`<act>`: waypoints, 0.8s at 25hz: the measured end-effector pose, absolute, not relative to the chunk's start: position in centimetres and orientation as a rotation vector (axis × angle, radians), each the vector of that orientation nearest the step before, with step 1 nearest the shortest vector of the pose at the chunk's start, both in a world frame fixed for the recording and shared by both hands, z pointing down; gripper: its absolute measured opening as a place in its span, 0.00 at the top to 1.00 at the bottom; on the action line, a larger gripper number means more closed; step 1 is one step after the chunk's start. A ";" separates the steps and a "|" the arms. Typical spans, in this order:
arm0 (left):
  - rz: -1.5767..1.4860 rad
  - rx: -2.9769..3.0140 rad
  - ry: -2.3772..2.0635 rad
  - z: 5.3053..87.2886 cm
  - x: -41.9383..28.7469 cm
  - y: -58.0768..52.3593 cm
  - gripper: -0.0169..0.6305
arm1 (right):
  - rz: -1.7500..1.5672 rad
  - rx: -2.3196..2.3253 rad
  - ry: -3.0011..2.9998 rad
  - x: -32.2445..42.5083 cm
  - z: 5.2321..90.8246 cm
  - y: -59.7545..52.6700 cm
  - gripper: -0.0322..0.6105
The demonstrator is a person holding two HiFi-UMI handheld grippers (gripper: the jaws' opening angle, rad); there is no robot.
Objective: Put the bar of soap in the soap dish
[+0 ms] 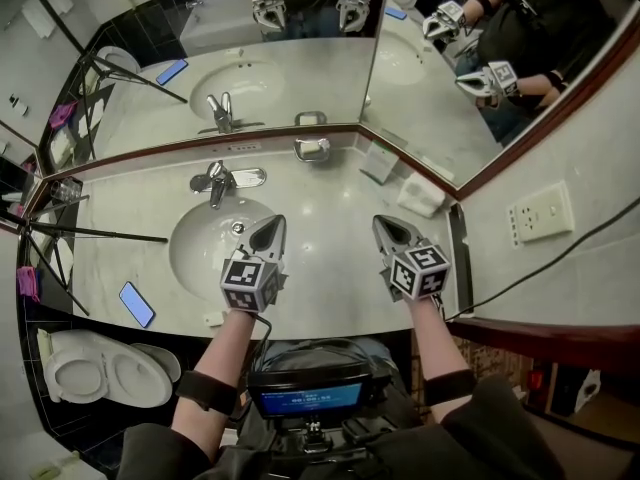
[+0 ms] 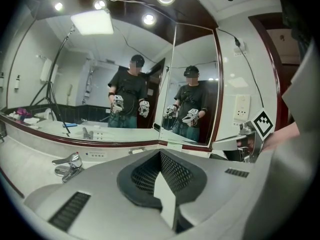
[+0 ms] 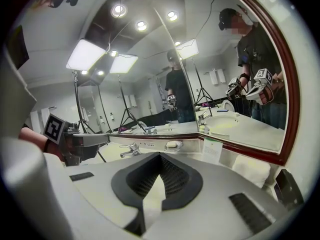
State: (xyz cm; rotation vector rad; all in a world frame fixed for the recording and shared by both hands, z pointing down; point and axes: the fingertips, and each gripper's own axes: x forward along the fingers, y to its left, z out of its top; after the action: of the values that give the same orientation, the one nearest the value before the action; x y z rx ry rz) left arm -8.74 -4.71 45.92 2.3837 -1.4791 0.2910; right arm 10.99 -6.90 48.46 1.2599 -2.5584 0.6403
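Note:
A chrome soap dish (image 1: 312, 149) hangs on the wall under the mirror, behind the counter's middle. In the right gripper view the soap dish (image 3: 172, 145) shows a pale oval bar of soap (image 3: 172, 145) lying in it. My left gripper (image 1: 274, 225) hovers over the counter at the basin's right rim, shut and empty. My right gripper (image 1: 386, 226) hovers beside it, to the right, also shut and empty. Both point toward the mirror, well short of the dish. The left gripper (image 2: 160, 155) and the right gripper (image 3: 160, 157) each show their jaws meeting at the tips with nothing between them.
A chrome faucet (image 1: 215, 180) stands behind the oval basin (image 1: 200, 253). A blue phone (image 1: 137, 304) lies near the counter's front left. A folded white towel (image 1: 421, 195) and a small card (image 1: 379, 162) sit at the back right corner. A tripod leg (image 1: 95, 233) crosses the left side.

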 end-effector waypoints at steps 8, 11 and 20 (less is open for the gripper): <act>0.362 2.434 -1.451 46.4 -7.8 -4.7 0.97 | 0.581 1.239 -2.539 10.7 48.9 -6.9 0.92; 0.370 2.438 -1.446 46.6 -7.6 -4.8 0.97 | 0.474 1.204 -2.511 10.1 49.2 -7.2 0.92; 0.377 2.408 -1.456 48.2 -7.9 -6.3 0.97 | 0.019 0.893 -2.363 5.2 50.0 -12.8 0.84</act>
State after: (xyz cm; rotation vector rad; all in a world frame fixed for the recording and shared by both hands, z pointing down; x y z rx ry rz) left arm -7.90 -6.26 48.21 2.4075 -1.4556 0.3773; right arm 5.25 -12.83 50.02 0.8928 -2.3633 0.0185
